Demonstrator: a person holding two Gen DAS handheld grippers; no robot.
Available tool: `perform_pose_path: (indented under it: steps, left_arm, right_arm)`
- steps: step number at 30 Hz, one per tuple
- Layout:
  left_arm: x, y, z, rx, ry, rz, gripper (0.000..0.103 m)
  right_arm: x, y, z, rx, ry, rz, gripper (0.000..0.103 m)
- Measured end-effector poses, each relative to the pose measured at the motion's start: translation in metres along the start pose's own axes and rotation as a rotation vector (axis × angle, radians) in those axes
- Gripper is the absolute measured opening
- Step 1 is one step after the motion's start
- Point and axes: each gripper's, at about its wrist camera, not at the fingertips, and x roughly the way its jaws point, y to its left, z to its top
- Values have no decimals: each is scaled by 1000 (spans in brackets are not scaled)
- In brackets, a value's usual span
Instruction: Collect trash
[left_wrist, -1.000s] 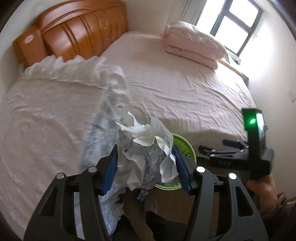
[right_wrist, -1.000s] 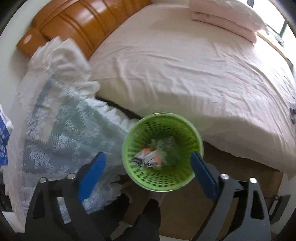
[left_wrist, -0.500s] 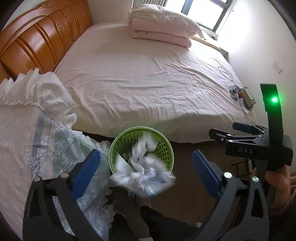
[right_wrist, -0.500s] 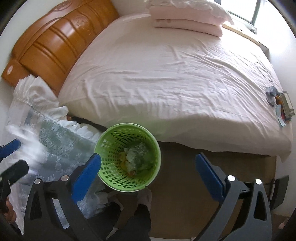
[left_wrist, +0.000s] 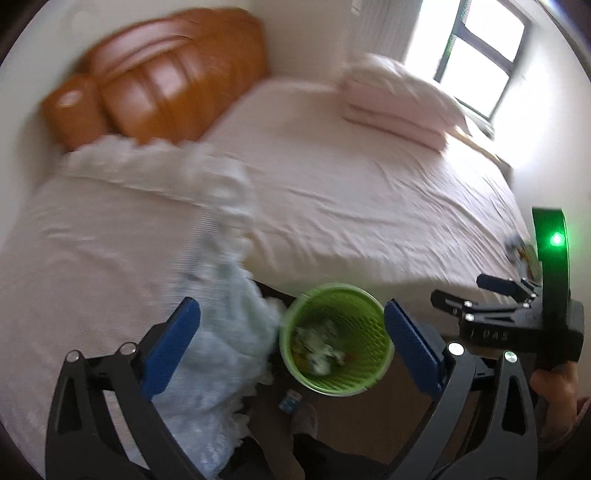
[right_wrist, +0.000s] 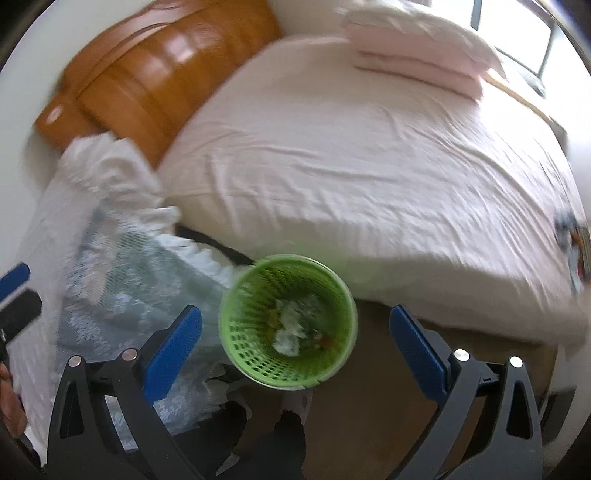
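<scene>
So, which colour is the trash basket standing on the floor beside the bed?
The trash basket is bright green with a perforated wall; the right wrist view shows it best.

Pink-sheeted bed (left_wrist: 351, 192), wooden headboard (left_wrist: 166, 92), bright window (left_wrist: 476, 55)

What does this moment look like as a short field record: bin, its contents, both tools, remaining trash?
bin: green basket on the floor beside the bed
contents: crumpled paper and small scraps
left tool: open, empty, above the basket; jaws have just been opening
right tool: open, empty, above the basket
remaining trash: small items at the bed's right edge, too blurred to identify
</scene>
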Motion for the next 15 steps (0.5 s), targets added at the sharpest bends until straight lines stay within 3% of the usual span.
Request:
perform_pose_path:
  steps: [8, 15]
  left_arm:
    - [-80, 88, -14, -201, -149, 200, 95]
    - [-114, 136, -40, -357, -173, 317, 95]
  right_arm:
    - [-25, 117, 25, -243, -76, 183, 101]
    - [-40, 192, 28, -397, -114, 263, 101]
